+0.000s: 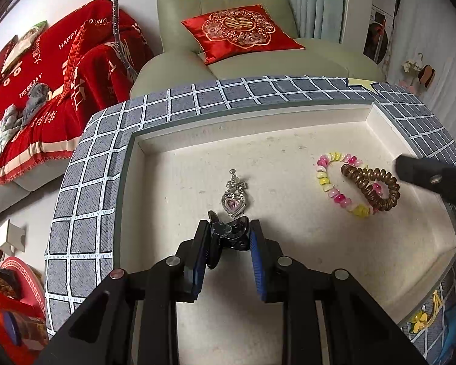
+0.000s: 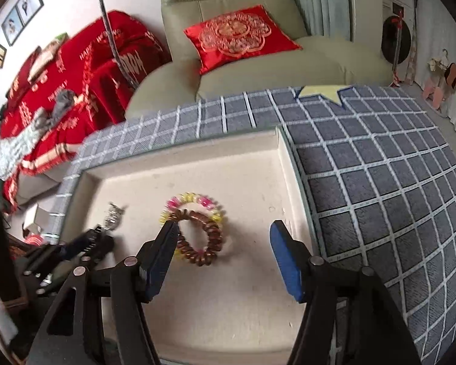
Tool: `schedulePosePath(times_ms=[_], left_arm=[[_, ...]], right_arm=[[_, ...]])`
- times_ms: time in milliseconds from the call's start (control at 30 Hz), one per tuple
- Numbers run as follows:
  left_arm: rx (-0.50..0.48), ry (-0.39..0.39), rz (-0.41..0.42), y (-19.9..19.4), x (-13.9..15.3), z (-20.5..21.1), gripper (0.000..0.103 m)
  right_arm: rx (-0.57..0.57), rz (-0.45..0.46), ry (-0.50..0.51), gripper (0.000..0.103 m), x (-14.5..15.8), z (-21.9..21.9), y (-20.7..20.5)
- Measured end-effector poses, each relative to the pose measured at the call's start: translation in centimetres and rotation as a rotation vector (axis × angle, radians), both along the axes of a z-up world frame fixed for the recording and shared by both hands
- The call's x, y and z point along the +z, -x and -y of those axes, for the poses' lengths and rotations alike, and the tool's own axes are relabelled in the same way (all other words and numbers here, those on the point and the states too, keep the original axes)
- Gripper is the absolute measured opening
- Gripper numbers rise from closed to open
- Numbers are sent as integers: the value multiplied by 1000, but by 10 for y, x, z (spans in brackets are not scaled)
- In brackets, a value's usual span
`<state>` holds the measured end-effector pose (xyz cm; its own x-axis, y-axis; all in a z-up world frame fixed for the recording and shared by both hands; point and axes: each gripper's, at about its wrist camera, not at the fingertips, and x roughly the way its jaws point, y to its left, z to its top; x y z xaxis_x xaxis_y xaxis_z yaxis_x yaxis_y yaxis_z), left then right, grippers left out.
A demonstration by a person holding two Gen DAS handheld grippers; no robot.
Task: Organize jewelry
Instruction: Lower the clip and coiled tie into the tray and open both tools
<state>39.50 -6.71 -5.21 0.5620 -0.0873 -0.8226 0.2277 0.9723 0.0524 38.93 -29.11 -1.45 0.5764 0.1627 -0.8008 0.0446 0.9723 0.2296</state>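
a shallow cream tray (image 1: 288, 127) is seen from above, set into a surface covered with grey cloth (image 1: 85, 182) crossed by white grid lines. inside the tray, three pieces of jewelry and hair wear are laid out. a silver heart pendant (image 1: 233, 197) with a pink stone is placed near the middle of the tray floor. toward the right side, a pink and yellow beaded bracelet (image 1: 334, 182) is laid flat, and a brown spiral hair tie (image 1: 372, 185) is lying across it, the two overlapping and touching.

the left gripper (image 1: 229, 231) is held low over the tray, just short of the pendant. its blue-padded fingers are closed in on a black hair clip (image 1: 228, 232), which is gripped between them and points toward the pendant without clearly touching it.

the right gripper (image 2: 225, 231) is held over the right part of the tray with its fingers spread wide and nothing between them. in the right wrist view, the bracelet and hair tie are seen just beyond its left finger (image 2: 164, 249).

behind the tray, a pale green armchair (image 1: 222, 27) is seen with a red embroidered cushion (image 1: 240, 30) on its seat. a red cover (image 1: 45, 70) with white lettering is spread over furniture at the left.
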Motion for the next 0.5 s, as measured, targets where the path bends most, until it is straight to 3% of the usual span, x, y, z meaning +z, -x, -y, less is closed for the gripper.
schedulePosePath(times_ms=[33,67,333,467,500], left_arm=[[8,0,1,0,1,0,86],[16,0,14,1,2,-1,95],[23,18,41,7,15,-3,98],[22,35,61,17,28,-6,98],[21,37,66,20,32,-7,102]], right_arm=[[-3,13,-5,67,6,2,5],[-7,19,-8,67,9,3,10],[-35,34,-34,67,24,19,41],[-49,30,-47,78,25,27,55],[-50,32,-52,79,26,28,57]])
